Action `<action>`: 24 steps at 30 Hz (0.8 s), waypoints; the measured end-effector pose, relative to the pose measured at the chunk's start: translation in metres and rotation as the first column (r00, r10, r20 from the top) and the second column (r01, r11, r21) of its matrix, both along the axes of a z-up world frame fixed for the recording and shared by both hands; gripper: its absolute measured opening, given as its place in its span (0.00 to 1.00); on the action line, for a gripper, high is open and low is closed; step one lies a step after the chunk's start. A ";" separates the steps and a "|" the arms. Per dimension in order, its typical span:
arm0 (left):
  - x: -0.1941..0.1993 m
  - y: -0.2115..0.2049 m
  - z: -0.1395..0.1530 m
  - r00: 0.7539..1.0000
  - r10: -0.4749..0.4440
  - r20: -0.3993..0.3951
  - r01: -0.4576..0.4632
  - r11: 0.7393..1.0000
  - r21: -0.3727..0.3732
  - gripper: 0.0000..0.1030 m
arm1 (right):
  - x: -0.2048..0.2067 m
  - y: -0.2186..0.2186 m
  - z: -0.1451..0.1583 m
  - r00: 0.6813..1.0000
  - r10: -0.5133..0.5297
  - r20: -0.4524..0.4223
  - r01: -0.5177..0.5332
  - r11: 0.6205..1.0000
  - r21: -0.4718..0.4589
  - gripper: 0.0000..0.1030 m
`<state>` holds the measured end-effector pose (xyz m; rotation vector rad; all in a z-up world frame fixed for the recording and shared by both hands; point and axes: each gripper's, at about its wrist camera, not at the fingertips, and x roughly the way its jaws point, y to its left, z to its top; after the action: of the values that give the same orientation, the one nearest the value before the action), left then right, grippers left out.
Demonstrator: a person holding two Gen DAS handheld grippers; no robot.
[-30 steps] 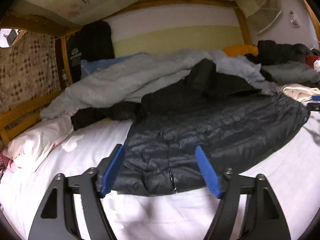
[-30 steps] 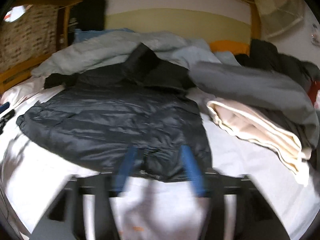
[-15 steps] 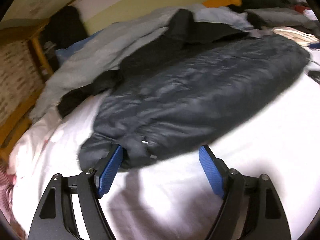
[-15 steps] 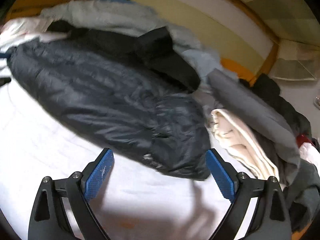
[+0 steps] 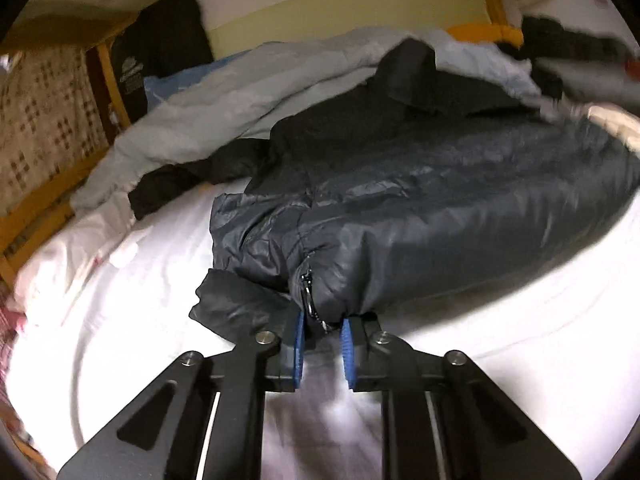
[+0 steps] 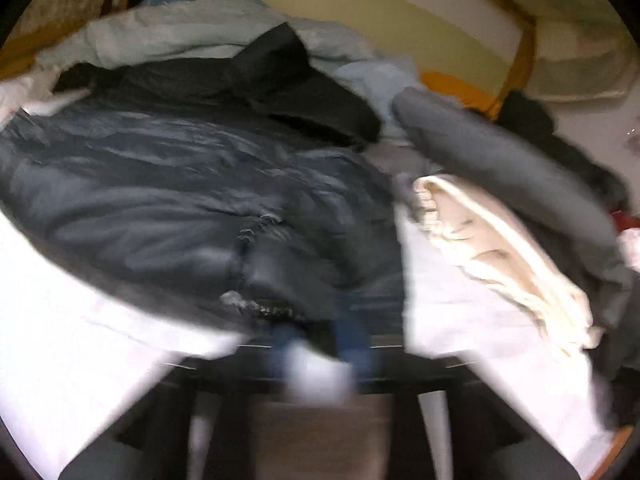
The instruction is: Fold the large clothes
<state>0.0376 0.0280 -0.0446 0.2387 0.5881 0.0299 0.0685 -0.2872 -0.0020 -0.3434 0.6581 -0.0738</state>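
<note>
Closing on both sides, jaws drawn nearly together: left gripper pinching the hem of the dark puffer jacket right at the zipper pull, blue pads set either side of a bunched fold of cloth. Right gripper blurred with motion; pads close together at the jacket's near edge, dark fabric apparently between them, though too smeared to call firm.

Spread flat on the white sheet, just ahead of both sets of jaws. Long axis judged crosswise, from one gripper to the other along the near edge, each end of it pinched. Dark hood or collar pointing away, towards the far side of the bed and the pale grey bedding heaped there.

To do the step well, probably: finish the squeeze before any lift, catching both layers at the hem rather than only the slippery outer shell. Raise both ends together, level, keeping the edge taut between the jaws so padding does not sag midway. Carry forward over the body, clear of the cream folded cloth just right of the right jaws.
</note>
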 end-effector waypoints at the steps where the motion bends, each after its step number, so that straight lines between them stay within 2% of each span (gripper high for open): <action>1: -0.004 0.003 0.009 1.000 -0.002 0.002 0.002 0.999 -0.038 0.13 | -0.005 -0.003 0.005 1.000 0.016 0.001 -0.016 0.999 0.032 0.06; 2: -0.010 0.005 0.018 1.000 -0.011 0.015 0.012 0.998 -0.058 0.13 | -0.012 -0.007 0.015 0.999 0.034 0.015 -0.035 0.997 0.071 0.06; 4: -0.024 0.003 0.034 0.999 -0.019 0.048 0.022 0.998 -0.054 0.13 | -0.028 -0.010 0.034 0.997 0.048 0.061 -0.055 0.993 0.108 0.05; 6: -0.040 0.005 0.045 0.999 -0.007 0.051 0.011 0.997 -0.077 0.13 | -0.045 -0.014 0.047 0.995 0.053 0.082 -0.066 0.986 0.153 0.05; 7: -0.049 0.010 0.048 1.000 0.004 0.030 0.000 0.992 -0.122 0.13 | -0.062 -0.017 0.054 0.994 0.058 0.090 -0.074 0.980 0.185 0.05; 9: -0.061 0.019 0.048 0.999 0.011 -0.049 -0.021 0.978 -0.209 0.13 | -0.081 -0.017 0.057 0.997 0.041 0.072 -0.054 0.980 0.190 0.05; 10: -0.069 0.021 0.044 0.997 0.011 -0.077 -0.029 0.973 -0.229 0.13 | -0.094 -0.015 0.056 0.999 0.015 0.046 -0.023 0.982 0.185 0.05; 13: -0.084 0.020 0.036 0.992 0.023 -0.121 -0.049 0.976 -0.213 0.13 | -0.118 -0.015 0.050 1.000 0.013 -0.005 -0.012 0.976 0.217 0.05; 16: -0.085 0.026 0.038 0.986 0.027 -0.164 -0.065 0.970 -0.233 0.15 | -0.122 -0.018 0.040 0.995 0.013 -0.103 0.014 0.965 0.263 0.05; 19: -0.078 0.029 0.042 0.981 0.017 -0.194 -0.066 0.966 -0.249 0.18 | -0.112 -0.023 0.036 0.987 -0.010 -0.163 0.055 0.961 0.272 0.05; 24: -0.052 0.020 0.054 0.977 0.004 -0.214 -0.039 0.986 -0.160 0.24 | -0.093 -0.023 0.055 0.984 0.006 -0.177 0.048 0.953 0.298 0.06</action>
<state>-0.0144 0.0478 0.0091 0.0754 0.8033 -0.0233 -0.0244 -0.3101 0.0534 -0.0474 0.8364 0.0374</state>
